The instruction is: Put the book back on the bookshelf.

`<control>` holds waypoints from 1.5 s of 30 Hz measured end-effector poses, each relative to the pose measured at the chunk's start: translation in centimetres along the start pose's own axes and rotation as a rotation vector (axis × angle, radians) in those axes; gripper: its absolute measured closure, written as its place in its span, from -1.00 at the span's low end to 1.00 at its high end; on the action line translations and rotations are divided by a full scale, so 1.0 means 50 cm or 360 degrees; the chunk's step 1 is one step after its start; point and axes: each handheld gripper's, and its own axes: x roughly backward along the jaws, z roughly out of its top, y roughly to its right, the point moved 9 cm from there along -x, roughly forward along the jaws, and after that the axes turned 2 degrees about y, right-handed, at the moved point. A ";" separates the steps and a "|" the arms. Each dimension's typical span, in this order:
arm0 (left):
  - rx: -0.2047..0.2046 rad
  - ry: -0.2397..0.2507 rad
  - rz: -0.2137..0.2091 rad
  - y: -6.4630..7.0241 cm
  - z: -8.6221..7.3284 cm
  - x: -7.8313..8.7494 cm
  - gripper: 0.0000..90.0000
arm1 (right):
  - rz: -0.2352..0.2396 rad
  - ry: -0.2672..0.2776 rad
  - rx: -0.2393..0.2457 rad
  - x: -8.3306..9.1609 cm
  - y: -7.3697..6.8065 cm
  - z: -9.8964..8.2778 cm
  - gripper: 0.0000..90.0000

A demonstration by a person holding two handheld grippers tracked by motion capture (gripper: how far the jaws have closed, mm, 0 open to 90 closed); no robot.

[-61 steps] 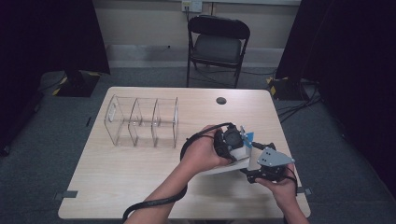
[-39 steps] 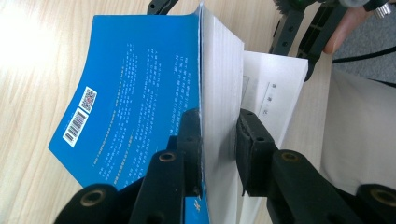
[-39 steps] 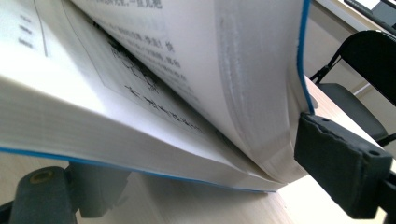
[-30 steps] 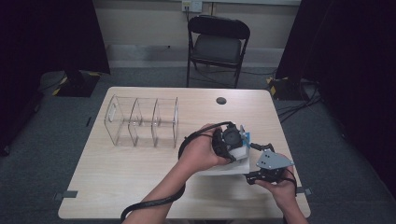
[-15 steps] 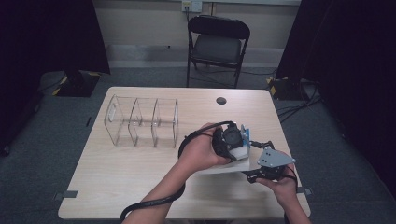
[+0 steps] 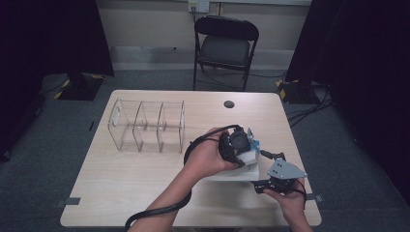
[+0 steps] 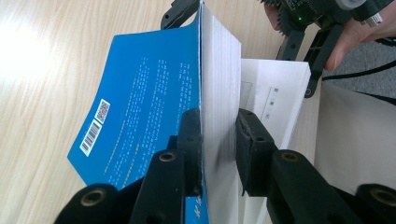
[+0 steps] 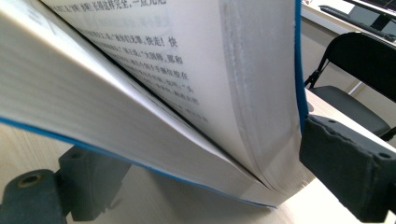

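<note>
Left gripper (image 7: 218,140) pinching a raised sheaf of the book (image 7: 144,102), right gripper (image 8: 187,186) spread around its edge: could tear or slip pages if tugged apart.

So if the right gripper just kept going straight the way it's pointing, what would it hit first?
The open book, most likely. Its fanned page block sits directly ahead between the right gripper jaws, with no visible gap, though how close is hard to judge. The left gripper clamps the raised part.

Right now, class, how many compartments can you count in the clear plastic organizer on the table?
3. They run side by side in the clear organizer on the table's left half: one at its left end, one in the middle, one at its right end nearest the blue book.
</note>
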 end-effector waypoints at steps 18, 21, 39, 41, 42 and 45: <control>-0.0080 -0.0066 -0.0024 0.004 0.002 -0.004 0.64 | 0.0117 -0.0014 0.0198 -0.020 -0.006 0.024 -0.75; -0.0111 -0.0087 -0.0021 0.002 -0.001 -0.004 0.64 | 0.0237 -0.0034 0.0238 -0.031 -0.025 0.032 -0.37; -0.0038 0.0337 0.0082 -0.038 -0.039 0.071 -0.48 | 0.0400 -0.0061 -0.0038 -0.006 -0.015 0.046 0.07; -0.0022 0.0339 0.0083 -0.041 -0.053 0.076 -0.50 | 0.0404 -0.0070 -0.0079 -0.003 -0.009 0.049 0.07; -0.0038 0.0322 0.0098 -0.044 -0.063 0.080 -0.53 | 0.0406 -0.0071 -0.0101 -0.002 -0.007 0.051 0.07; -0.0022 0.0311 0.0116 -0.050 -0.082 0.087 -0.57 | 0.0419 -0.0079 -0.0163 0.000 0.001 0.057 0.07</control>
